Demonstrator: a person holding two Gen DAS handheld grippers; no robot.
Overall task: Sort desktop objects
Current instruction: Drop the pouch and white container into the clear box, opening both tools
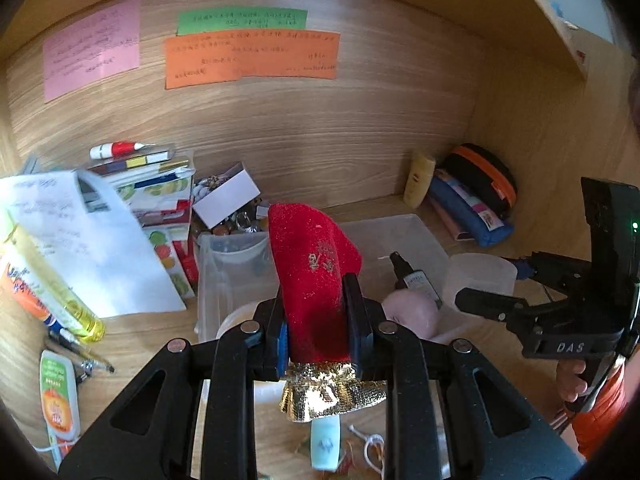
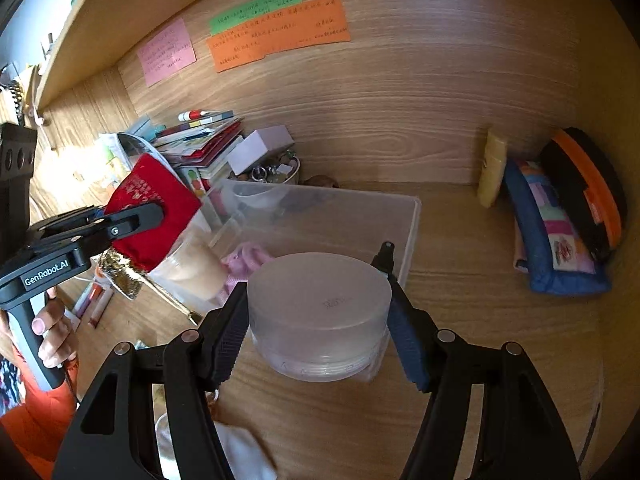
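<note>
— What was held by the left gripper?

— A red velvet pouch with a gold sequin hem was clamped between its narrow-set jaws, the hem hanging toward the handle and the red body sticking out past the fingertips. A clear plastic bin was seen just beyond and below the tips, with a dark spray bottle and something pink and soft inside it.

— And the right gripper?

— Its jaws were set half wide and pressed on either side of a round frosted plastic jar, which was gripped at the wall below its lid. The same bin lay directly ahead of the fingertips.

— What else was pictured?

— A stack of books and papers was seen ahead-left of the left gripper, against the wooden back panel. A blue pencil case and a black and orange case lay well to the right of the right gripper. Coloured notes were stuck high on the panel.
</note>
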